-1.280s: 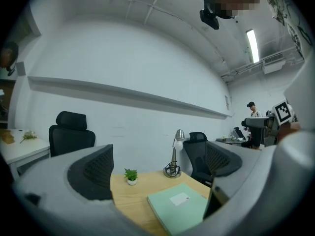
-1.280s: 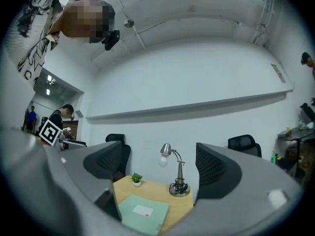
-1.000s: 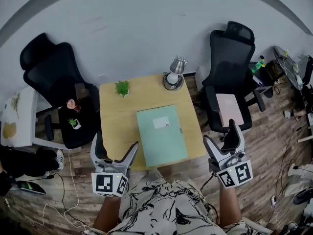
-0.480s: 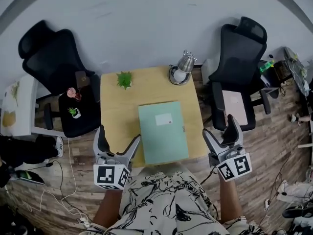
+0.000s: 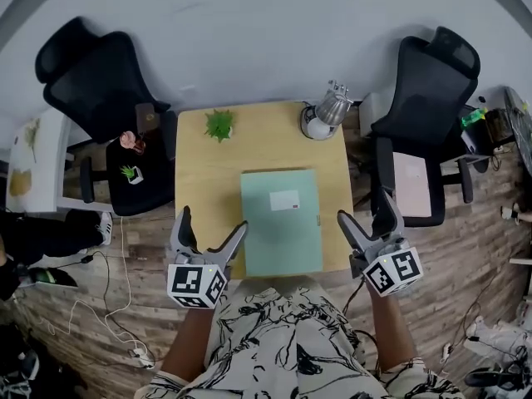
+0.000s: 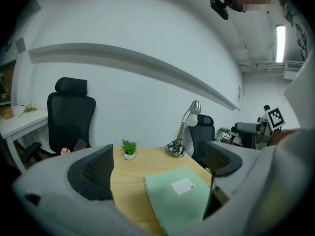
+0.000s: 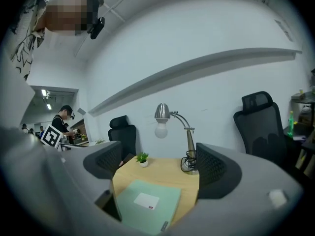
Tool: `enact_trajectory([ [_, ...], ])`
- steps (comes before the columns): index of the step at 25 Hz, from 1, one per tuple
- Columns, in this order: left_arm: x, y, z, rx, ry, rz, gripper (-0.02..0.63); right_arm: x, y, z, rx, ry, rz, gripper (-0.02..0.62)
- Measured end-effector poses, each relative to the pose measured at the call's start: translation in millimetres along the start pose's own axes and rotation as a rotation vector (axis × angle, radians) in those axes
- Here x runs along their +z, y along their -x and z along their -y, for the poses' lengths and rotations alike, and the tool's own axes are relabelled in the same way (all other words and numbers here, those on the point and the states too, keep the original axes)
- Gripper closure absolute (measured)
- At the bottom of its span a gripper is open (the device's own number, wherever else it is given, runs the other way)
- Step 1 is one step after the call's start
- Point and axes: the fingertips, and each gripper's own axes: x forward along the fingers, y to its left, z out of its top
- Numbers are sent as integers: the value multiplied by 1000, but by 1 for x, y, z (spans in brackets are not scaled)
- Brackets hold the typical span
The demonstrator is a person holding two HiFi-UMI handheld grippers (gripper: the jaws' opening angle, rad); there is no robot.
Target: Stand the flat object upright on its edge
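Pale green folder (image 5: 282,221) with white label lies flat on the table (image 5: 199,169); left tongs (image 5: 213,221) and right tongs (image 5: 364,207) gape empty.

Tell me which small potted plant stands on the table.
The leafier plant near the far edge of the table; the other plant sits on the left chair.

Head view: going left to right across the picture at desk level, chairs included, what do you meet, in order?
Black office chair → small potted plant → pale green folder → desk lamp → second black office chair. The two grippers are left out, since they overlap these from left to right.
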Motion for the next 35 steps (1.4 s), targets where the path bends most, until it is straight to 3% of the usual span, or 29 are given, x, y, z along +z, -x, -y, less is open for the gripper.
enact_trajectory([
  [10, -62, -49, -10, 14, 26, -128, 35, -102, -52, 26, 15, -50, -211, 121],
  [22, -156, -93, -26, 42, 167, -286, 35, -208, -85, 47, 0, -143, -453, 114],
  [26, -186, -110, -25, 25, 228, -351, 35, -231, -97, 43, 33, -239, -504, 114],
  [35, -220, -129, -6, -45, 226, -454, 35, -262, -111, 31, 90, -329, -575, 114],
])
